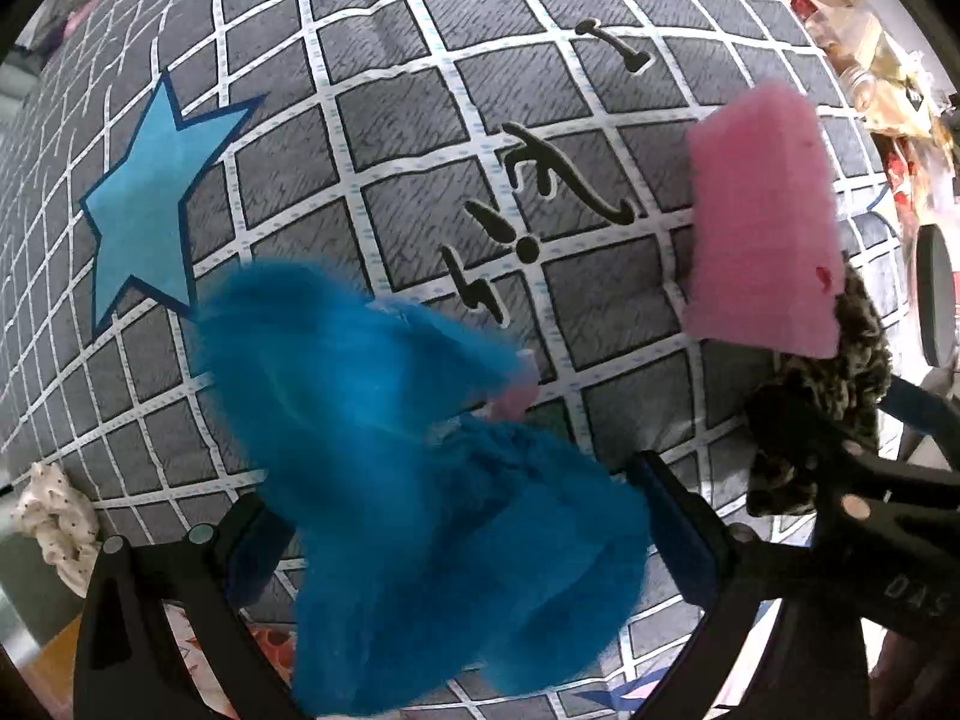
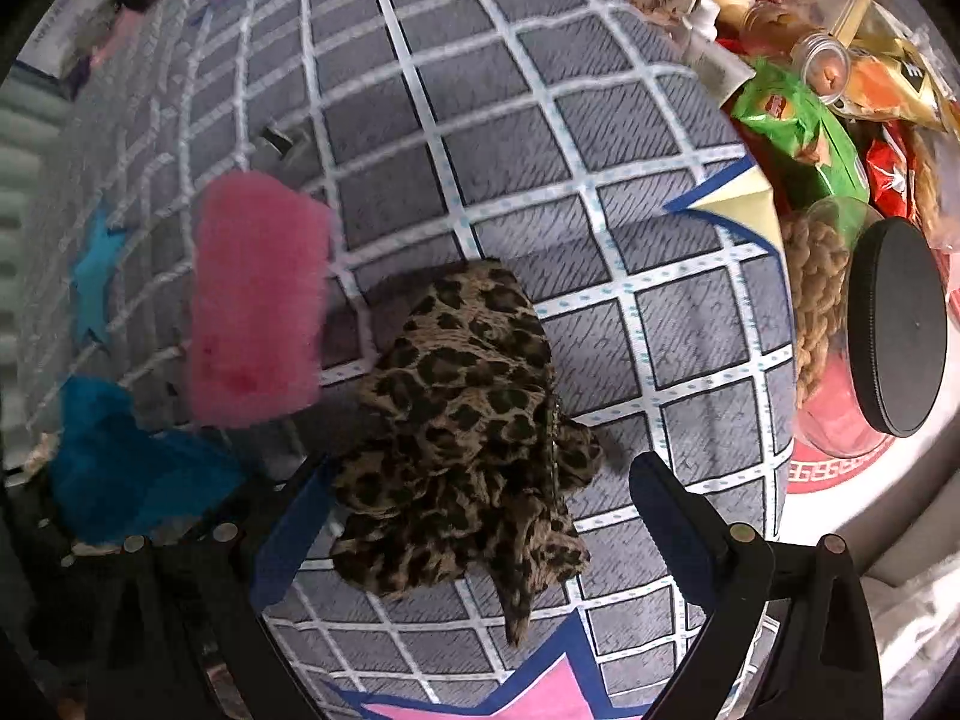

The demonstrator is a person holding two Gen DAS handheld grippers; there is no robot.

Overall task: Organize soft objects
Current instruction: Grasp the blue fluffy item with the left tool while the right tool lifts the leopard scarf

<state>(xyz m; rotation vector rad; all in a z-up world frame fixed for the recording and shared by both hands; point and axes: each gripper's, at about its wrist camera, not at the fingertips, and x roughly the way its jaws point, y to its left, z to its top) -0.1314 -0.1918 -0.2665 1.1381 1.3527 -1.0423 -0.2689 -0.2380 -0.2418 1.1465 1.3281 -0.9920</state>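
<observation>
A fluffy blue scrunchie (image 1: 420, 468) lies between the open fingers of my left gripper (image 1: 456, 516) on the grey checked cushion (image 1: 420, 120); it shows at the far left of the right wrist view (image 2: 120, 468). A leopard-print scrunchie (image 2: 468, 432) lies between the open fingers of my right gripper (image 2: 480, 516); it also shows in the left wrist view (image 1: 828, 414). A pink sponge block (image 1: 762, 228) stands just beyond both, also seen in the right wrist view (image 2: 258, 294). I cannot tell whether either gripper touches its scrunchie.
A white dotted scrunchie (image 1: 54, 522) lies at the cushion's left edge. Right of the cushion are snack bags (image 2: 798, 132), jars, and a black-lidded jar (image 2: 894, 324) on a red-rimmed tray (image 2: 840, 468).
</observation>
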